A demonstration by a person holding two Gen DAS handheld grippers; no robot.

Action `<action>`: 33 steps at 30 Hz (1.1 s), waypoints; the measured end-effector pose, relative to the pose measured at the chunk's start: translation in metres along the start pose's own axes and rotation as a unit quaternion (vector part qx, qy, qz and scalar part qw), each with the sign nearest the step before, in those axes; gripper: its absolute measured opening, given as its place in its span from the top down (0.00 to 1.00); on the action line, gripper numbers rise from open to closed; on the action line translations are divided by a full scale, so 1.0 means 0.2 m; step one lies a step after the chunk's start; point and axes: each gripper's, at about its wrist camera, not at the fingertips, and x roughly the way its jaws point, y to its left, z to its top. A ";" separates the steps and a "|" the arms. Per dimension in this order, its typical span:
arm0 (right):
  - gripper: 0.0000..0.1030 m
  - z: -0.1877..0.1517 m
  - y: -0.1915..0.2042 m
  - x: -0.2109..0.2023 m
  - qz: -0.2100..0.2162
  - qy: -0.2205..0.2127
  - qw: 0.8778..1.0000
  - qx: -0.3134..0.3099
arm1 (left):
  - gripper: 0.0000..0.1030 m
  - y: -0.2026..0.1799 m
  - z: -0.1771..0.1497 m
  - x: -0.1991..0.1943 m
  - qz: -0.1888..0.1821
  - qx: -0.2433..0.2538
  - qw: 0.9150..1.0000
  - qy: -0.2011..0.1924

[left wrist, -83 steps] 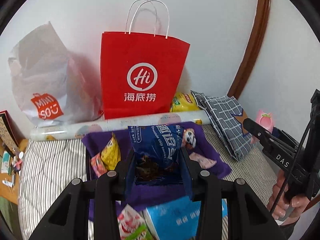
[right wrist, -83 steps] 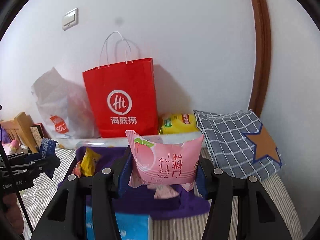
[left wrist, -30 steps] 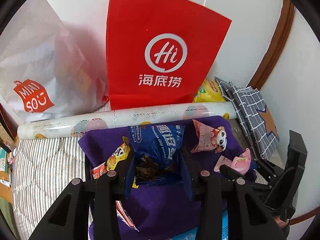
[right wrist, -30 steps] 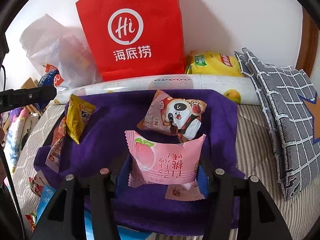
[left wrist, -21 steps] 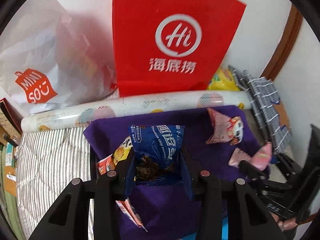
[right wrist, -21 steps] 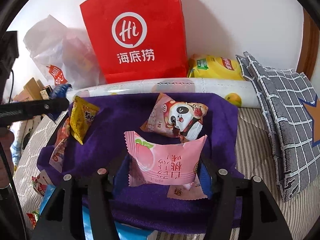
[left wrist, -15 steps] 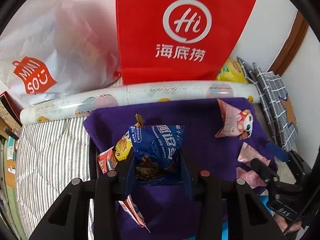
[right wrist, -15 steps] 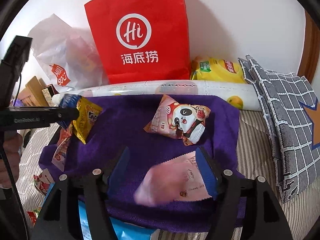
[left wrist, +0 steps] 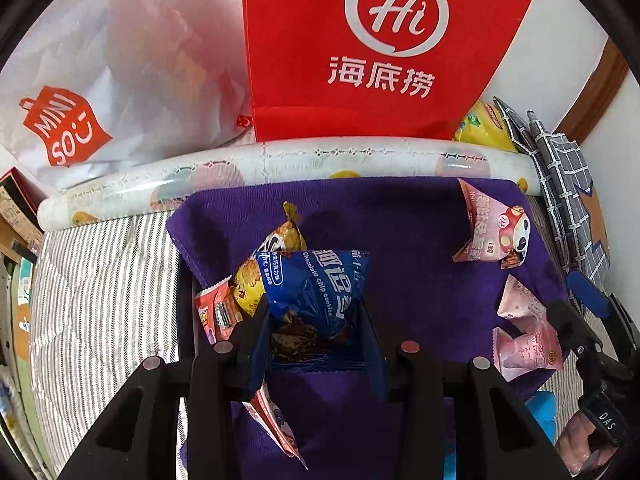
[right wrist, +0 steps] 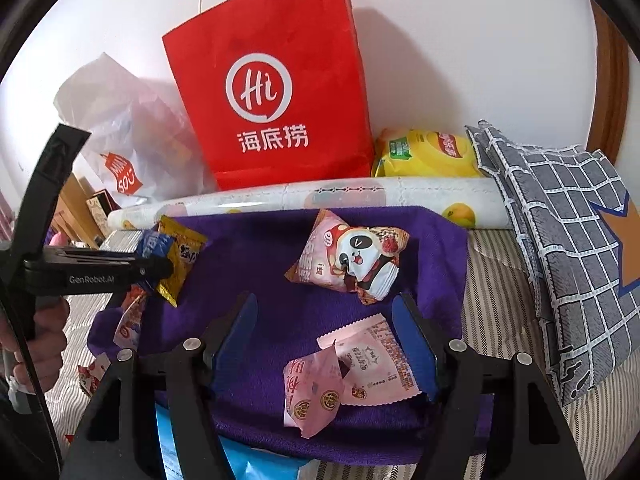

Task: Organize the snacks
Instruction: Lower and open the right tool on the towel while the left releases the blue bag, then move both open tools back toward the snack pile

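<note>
Left wrist view: my left gripper [left wrist: 316, 344] clamps the blue cookie packet [left wrist: 318, 292] above the purple cloth [left wrist: 400, 232]. Its long axis points away from me. My right gripper [right wrist: 324, 344], jaws just opened, straddles the released pink peach packet [right wrist: 360, 364]. Beyond lies the panda packet [right wrist: 352, 256].

Bare purple cloth [right wrist: 280, 288] ahead of the right gripper [right wrist: 332, 344]; panda packet [right wrist: 352, 258] beyond, pink packets [right wrist: 352, 368] beneath, red bag [right wrist: 272, 80] behind.

A panda packet [right wrist: 352, 260] lies on the towel [right wrist: 260, 264], behind two peach packets [right wrist: 352, 372]; a paper bag [right wrist: 272, 92] stands behind the roll [right wrist: 320, 198].
</note>
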 end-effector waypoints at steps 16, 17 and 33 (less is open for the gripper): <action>0.32 0.00 -0.03 0.00 -0.004 -0.002 1.000 0.008 | 0.61 0.00 0.00 0.06 0.015 -0.004 1.000 0.026; 0.32 0.00 -0.03 0.00 -0.004 -0.003 1.000 0.009 | 0.61 0.00 0.00 0.06 0.015 -0.005 1.000 0.027; 0.28 0.02 0.03 -0.07 -0.028 -0.016 0.999 -0.004 | 0.39 -0.03 0.02 -0.16 0.002 0.003 1.000 -0.024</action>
